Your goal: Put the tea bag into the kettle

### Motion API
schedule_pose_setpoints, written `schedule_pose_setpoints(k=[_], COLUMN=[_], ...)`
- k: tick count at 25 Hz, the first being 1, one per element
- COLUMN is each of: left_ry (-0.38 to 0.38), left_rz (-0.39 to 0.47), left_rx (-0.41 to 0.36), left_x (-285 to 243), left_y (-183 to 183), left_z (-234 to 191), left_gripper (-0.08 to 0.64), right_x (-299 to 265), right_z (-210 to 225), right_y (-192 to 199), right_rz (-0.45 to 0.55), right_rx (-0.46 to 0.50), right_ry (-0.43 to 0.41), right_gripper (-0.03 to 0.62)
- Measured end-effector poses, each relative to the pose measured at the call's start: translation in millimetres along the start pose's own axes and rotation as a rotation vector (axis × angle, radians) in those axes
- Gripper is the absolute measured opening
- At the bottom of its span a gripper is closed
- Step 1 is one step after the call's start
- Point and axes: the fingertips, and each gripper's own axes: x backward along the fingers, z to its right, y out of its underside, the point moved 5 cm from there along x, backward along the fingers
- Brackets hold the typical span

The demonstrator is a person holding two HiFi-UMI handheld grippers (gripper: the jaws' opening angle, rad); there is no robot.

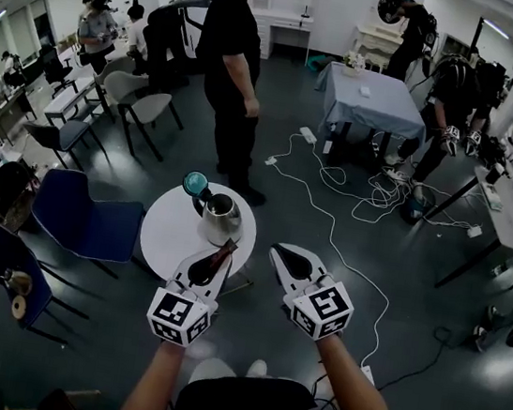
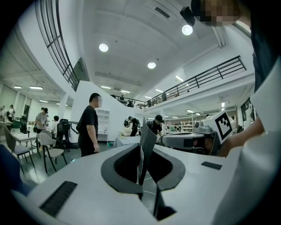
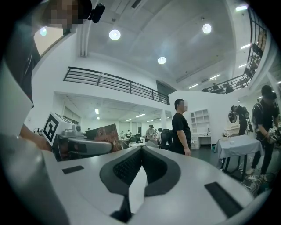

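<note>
A metal kettle [image 1: 220,218] stands on the small round white table [image 1: 166,226], with a teal lid [image 1: 195,182] raised at its far left side. My left gripper [image 1: 228,248] is held just in front of the kettle, shut on a flat brown tea bag packet [image 1: 214,262]. In the left gripper view the tea bag packet [image 2: 146,143] stands upright between the jaws of the left gripper [image 2: 141,151]. My right gripper [image 1: 276,249] hovers to the right of the table, shut and empty. In the right gripper view the right gripper [image 3: 141,149] has its jaws together.
A person in black [image 1: 234,64] stands just behind the table. Blue chairs [image 1: 84,218] are to its left. White cables [image 1: 333,201] trail over the floor on the right. A cloth-covered table [image 1: 370,102] stands farther back.
</note>
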Motion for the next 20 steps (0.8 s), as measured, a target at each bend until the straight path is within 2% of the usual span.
schedule_pose_setpoints(k=[9,20], left_ry=[-0.043,-0.021], left_rz=[-0.005,-0.014], left_rx=[0.012,0.039], left_x=[-10.2,-46.0], left_y=[1.0,0.0], left_z=[-12.9,-63.5], left_gripper=[0.037,0.037], right_x=[-13.2,-60.3], right_z=[14.4,37.0], right_y=[3.7,-0.2], right_rz=[-0.001,-0.003], right_rx=[-0.009,-0.017], right_ry=[-0.023,-0.002], right_gripper=[0.017,0.017])
